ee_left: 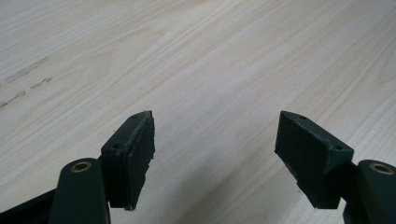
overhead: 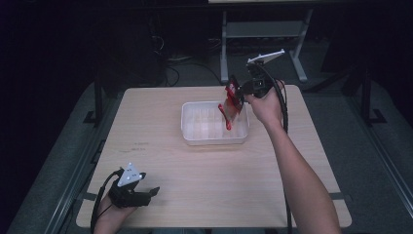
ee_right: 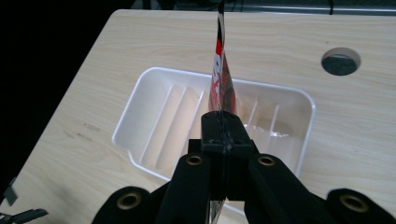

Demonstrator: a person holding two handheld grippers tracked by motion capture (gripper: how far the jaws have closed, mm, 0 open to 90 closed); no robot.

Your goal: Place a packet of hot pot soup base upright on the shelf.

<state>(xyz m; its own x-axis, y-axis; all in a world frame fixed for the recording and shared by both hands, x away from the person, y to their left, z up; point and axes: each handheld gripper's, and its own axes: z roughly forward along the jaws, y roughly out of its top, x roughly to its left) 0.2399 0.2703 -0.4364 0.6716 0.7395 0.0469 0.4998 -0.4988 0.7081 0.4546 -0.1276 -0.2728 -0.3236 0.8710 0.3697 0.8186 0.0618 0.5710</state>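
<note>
While the high view looks down on a pale wooden table (overhead: 209,165), the left claw (overhead: 152,191) rests low at the near left corner, held by a hand (overhead: 114,214) coming in from the bottom edge, with a grey three-cornered plate on top. Across the table the right claw (overhead: 233,92) is held up by the right hand (overhead: 265,105) above the far right edge of a white plastic tray (overhead: 190,134), and a red, glossy packet (overhead: 230,109) hangs from it, its lower end dipping down over the tray's right part. Whether the packet touches the tray floor cannot be told. From the left gripper view, the left claw (ee_left: 215,147) stands wide apart with nothing between its jaws, only bare wood grain of the table (ee_left: 210,60) beneath and a few faint grey marks at the left. From the right gripper view, the right claw (ee_right: 224,135) is pressed tight on the packet (ee_right: 219,74), seen edge-on as a thin red, white and black strip rising over the ribbed tray (ee_right: 140,100). A round hole (ee_right: 341,60) shows in the table (ee_right: 140,42) beyond the tray's right side.
</note>
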